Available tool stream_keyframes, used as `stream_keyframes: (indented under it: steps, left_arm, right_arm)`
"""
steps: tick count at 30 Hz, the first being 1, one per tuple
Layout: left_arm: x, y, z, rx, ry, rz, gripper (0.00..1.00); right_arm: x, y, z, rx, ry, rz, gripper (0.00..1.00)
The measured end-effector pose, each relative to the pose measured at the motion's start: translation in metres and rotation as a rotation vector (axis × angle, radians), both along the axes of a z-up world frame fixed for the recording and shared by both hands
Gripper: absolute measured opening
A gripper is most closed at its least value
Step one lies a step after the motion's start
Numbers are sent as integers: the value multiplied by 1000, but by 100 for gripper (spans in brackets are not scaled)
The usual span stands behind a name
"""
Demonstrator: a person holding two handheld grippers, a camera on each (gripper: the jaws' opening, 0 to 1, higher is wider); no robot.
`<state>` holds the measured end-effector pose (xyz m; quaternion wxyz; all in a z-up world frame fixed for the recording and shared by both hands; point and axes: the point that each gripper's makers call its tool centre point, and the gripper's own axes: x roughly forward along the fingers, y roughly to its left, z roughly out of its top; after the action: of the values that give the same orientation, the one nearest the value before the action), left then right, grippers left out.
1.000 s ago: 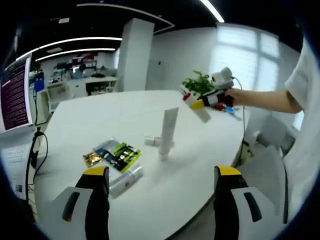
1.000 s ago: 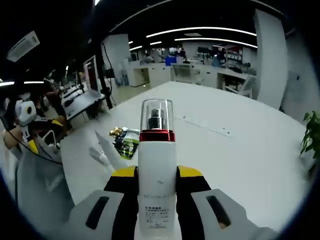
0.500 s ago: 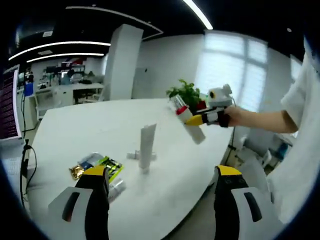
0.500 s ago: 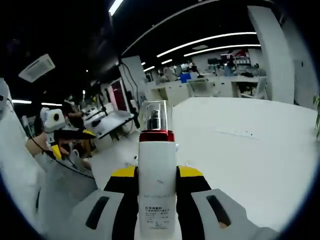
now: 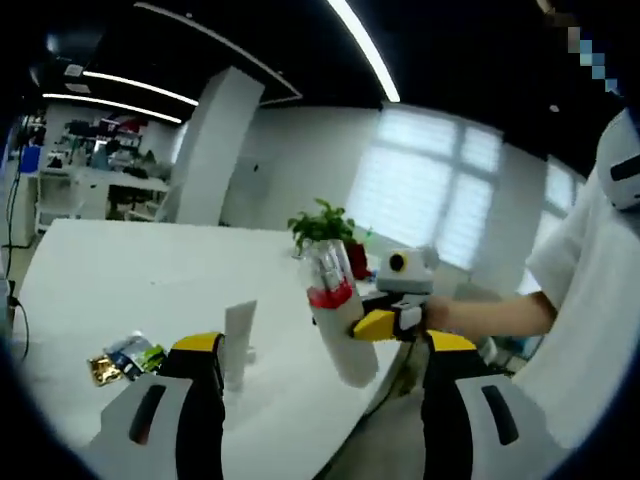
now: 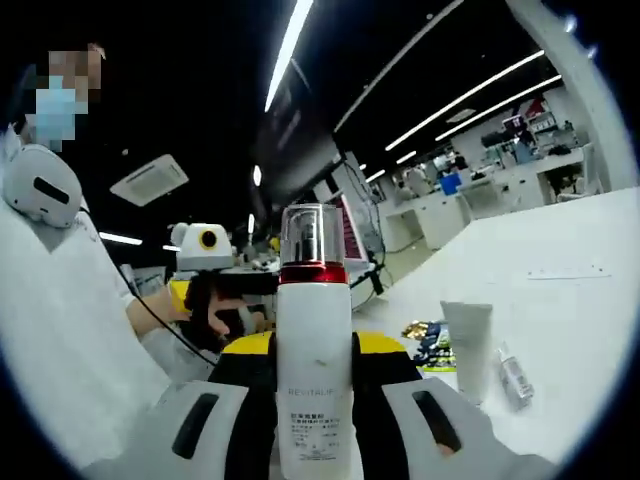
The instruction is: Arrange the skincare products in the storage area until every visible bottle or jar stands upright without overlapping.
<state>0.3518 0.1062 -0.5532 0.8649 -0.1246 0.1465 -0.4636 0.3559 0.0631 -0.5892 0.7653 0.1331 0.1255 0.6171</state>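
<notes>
Right gripper view: the white pump bottle [image 6: 313, 380] with a red collar and clear cap sits clamped between the two jaws of the right gripper [image 6: 313, 410], its cap pointing away from the camera. The bottle is held off the white table [image 6: 570, 300]. On the table beyond it, a white tube [image 6: 466, 350] stands upright on its cap. A small clear bottle [image 6: 514, 372] lies flat just beside the tube, and a group of flat sachets [image 6: 432, 345] lies near its other side. The left gripper [image 6: 215, 310] appears at left, held in a person's hand [image 6: 205, 318].

In the left gripper view, the same pump bottle [image 5: 333, 325] is tilted in the air above the table edge, gripped at its lower body by the right gripper [image 5: 375, 322]. The white tube [image 5: 238, 345] stands upright near it, with the sachets [image 5: 125, 357] farther to the left. A potted plant [image 5: 325, 228] stands behind. The left gripper [image 5: 312, 420] has its jaws spread wide, with nothing between them.
</notes>
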Motion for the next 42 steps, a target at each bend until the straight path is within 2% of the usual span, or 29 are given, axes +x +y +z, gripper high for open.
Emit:
stream_keyframes:
  steps: [5, 12, 16, 19, 20, 21, 22, 24, 25, 29, 30, 34, 36, 37, 38, 42]
  left_arm:
    - [-2, -5, 6, -40, 5, -28, 71]
    - [-10, -14, 5, -55, 14, -89, 59]
    - [-12, -17, 7, -79, 21, -112, 45]
    - [-13, -19, 8, -89, 21, -124, 30]
    - [-17, -22, 10, -96, 15, -150, 26]
    - [-15, -22, 10, -88, 14, -137, 26]
    - [-11, -21, 10, -67, -11, -112, 27]
    - [-9, -22, 9, -45, -1, -91, 27]
    - [-7, -21, 6, -38, 28, -73, 27]
    - [-2, -17, 3, -31, 66, -19, 26]
    - [0, -16, 2, -33, 75, -1, 26]
    - [11, -6, 2, -108, 156, 86, 25]
    - [19, 2, -1, -163, 233, 149, 25]
    - [21, 4, -1, -173, 244, 169, 25]
    - [26, 8, -3, -176, 264, 206, 25]
    - [33, 15, -7, -139, 306, 300, 25]
  right_arm:
    - [-17, 21, 5, 52, 2, 79, 27]
    - [-29, 35, 12, 114, 19, 138, 27]
    - [-33, 42, 15, 148, 32, 164, 27]
    - [-36, 46, 17, 166, 45, 179, 27]
    - [-36, 48, 16, 164, 47, 182, 27]
    - [-36, 48, 16, 166, 53, 183, 27]
    - [-35, 47, 16, 170, 56, 178, 27]
    - [-33, 47, 16, 165, 60, 175, 27]
    - [-31, 47, 15, 152, 59, 169, 27]
    - [-26, 46, 12, 109, 53, 145, 29]
    - [-23, 47, 11, 87, 61, 107, 29]
    - [-15, 48, 14, 32, 27, 22, 31]
    - [-8, 49, 15, -50, -7, -70, 32]
    - [-5, 49, 16, -79, -39, -102, 32]
    - [-2, 49, 18, -120, -78, -155, 32]
    - [3, 47, 14, -309, -177, -251, 30]
